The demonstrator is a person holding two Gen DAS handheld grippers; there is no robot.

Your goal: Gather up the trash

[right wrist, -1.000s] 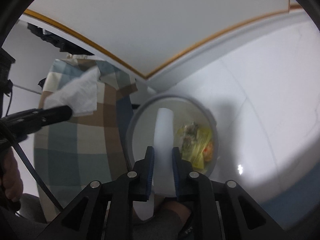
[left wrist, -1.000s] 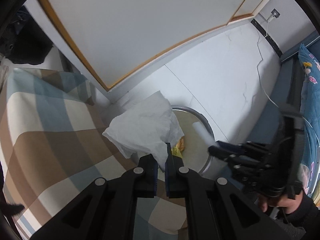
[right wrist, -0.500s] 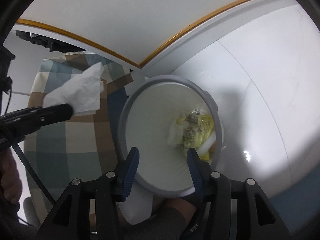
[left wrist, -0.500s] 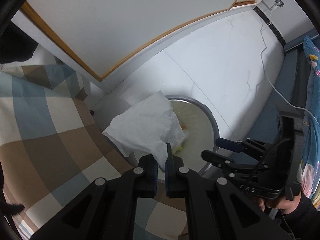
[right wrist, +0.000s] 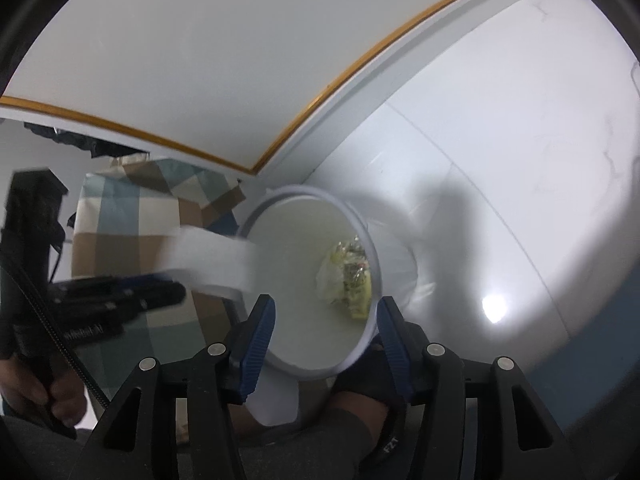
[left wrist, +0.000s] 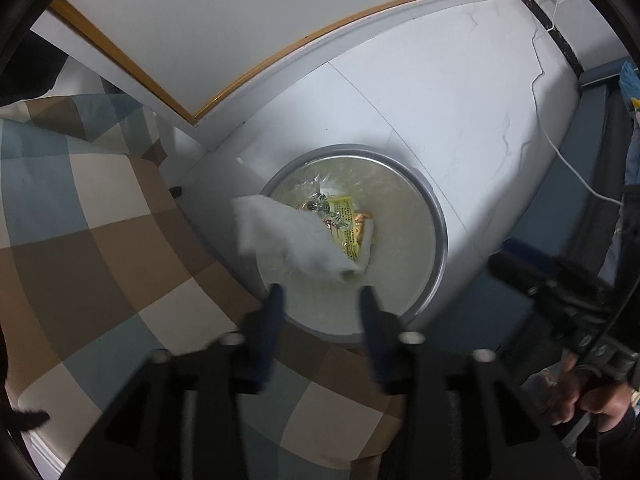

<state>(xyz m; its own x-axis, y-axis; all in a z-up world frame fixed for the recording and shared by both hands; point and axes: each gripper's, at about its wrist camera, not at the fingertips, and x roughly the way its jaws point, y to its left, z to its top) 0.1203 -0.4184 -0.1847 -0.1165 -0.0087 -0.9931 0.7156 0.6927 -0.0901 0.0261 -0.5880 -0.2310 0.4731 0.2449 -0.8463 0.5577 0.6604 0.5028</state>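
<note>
bin [left wrist: 434, 216] beside checked cloth [left wrist: 100, 264]; tissue [left wrist: 292, 240] over wrappers [left wrist: 346, 224] inside.

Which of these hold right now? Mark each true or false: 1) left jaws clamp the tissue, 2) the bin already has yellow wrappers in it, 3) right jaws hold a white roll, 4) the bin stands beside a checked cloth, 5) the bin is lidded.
1) False. The left gripper has its jaws opening, and the tissue is free past them, over the bin.
2) True. Yellow wrappers lie at the bottom.
3) False. The right gripper has its jaws opening, nothing between them.
4) True. The checked cloth is right beside it.
5) False. It is open-topped.
</note>
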